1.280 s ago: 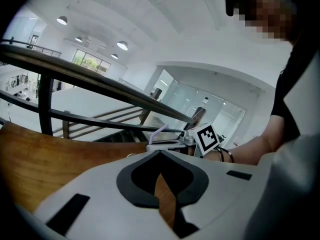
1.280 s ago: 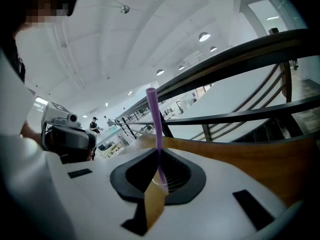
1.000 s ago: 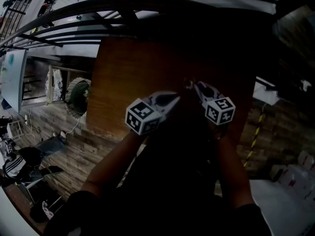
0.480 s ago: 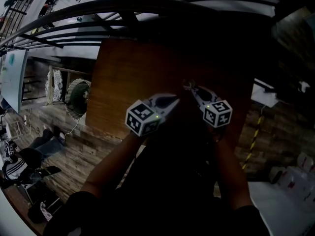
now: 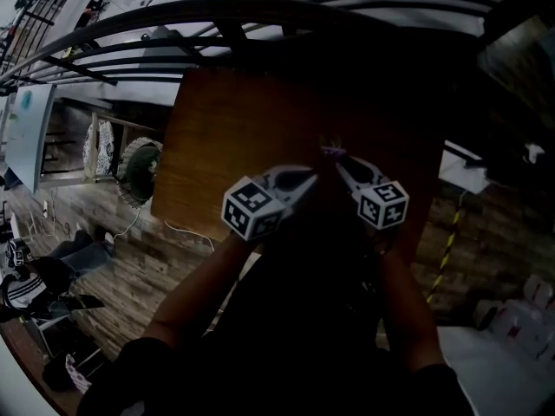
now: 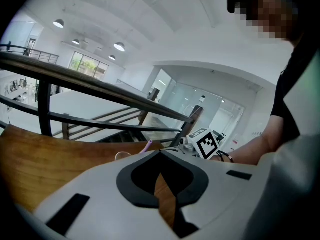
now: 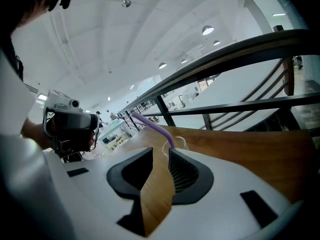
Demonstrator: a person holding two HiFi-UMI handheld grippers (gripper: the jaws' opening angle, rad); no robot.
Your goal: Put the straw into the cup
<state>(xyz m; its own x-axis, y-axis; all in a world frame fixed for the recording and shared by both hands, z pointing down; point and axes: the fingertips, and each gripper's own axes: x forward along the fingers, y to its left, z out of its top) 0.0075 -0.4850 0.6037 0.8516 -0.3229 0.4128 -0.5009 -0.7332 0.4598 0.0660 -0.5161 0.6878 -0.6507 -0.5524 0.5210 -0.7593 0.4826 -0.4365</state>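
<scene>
Since a second ago the right gripper (image 7: 160, 150) is drawn back slightly, jaws parted and empty, and the purple straw (image 7: 150, 125) is seen leaning toward the clenched left gripper (image 6: 160, 152), its foot apparently lodged in the clear cup (image 7: 179, 142) just beyond the right jaws' tips.

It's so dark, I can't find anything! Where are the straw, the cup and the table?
straw (image 7: 152, 128): right gripper view, middle of its purple stem.
cup (image 7: 180, 140): right gripper view, its clear rim.
table (image 7: 260, 149): right gripper view, bare wooden top.
</scene>
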